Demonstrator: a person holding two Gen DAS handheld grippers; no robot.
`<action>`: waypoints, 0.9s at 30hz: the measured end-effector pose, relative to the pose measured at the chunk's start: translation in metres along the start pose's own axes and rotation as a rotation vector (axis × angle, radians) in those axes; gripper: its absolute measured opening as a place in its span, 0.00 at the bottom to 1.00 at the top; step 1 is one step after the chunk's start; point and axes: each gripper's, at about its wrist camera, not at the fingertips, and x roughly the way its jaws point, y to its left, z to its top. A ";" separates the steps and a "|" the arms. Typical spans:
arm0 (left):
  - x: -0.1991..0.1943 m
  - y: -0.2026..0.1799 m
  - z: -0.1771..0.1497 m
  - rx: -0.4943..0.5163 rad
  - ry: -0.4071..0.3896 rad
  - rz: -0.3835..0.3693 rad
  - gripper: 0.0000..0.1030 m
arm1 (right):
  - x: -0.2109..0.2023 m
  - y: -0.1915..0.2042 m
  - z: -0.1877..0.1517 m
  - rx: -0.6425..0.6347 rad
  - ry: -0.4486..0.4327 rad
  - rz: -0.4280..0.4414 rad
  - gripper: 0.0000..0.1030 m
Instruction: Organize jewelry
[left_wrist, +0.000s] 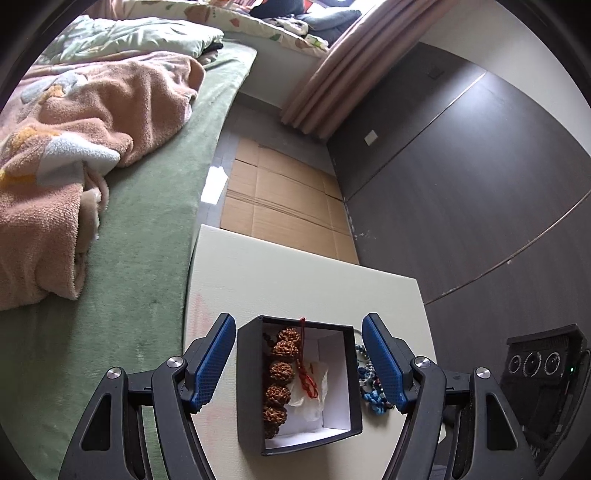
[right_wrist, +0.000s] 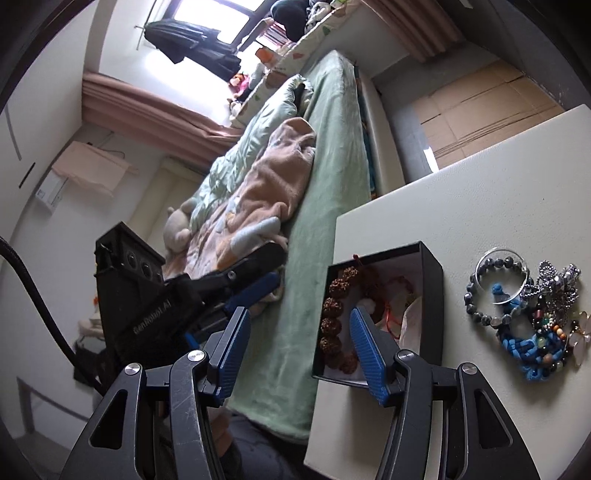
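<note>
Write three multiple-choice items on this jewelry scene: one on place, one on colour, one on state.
1. Where does the brown bead bracelet lie?
A. inside the black box
B. on the bed
C. on the cardboard

2. What colour are the gripper pads?
A. red
B. blue
C. yellow

3. How does the black box stand?
A. lidded
B. open-topped
C. upturned

Key: 1 A, the beads run along the box's inner wall. 2 B, both views show blue pads. 3 B, its white lining and contents show from above.
</note>
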 end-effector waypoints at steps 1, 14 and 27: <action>-0.001 0.000 0.000 0.001 -0.001 -0.002 0.70 | -0.003 0.001 0.000 -0.008 -0.016 -0.019 0.55; 0.000 -0.003 -0.001 0.010 0.000 0.005 0.70 | -0.024 -0.079 0.016 0.165 -0.077 -0.355 0.50; 0.007 0.008 0.003 -0.005 0.002 0.052 0.70 | 0.016 -0.108 0.037 0.154 0.000 -0.535 0.22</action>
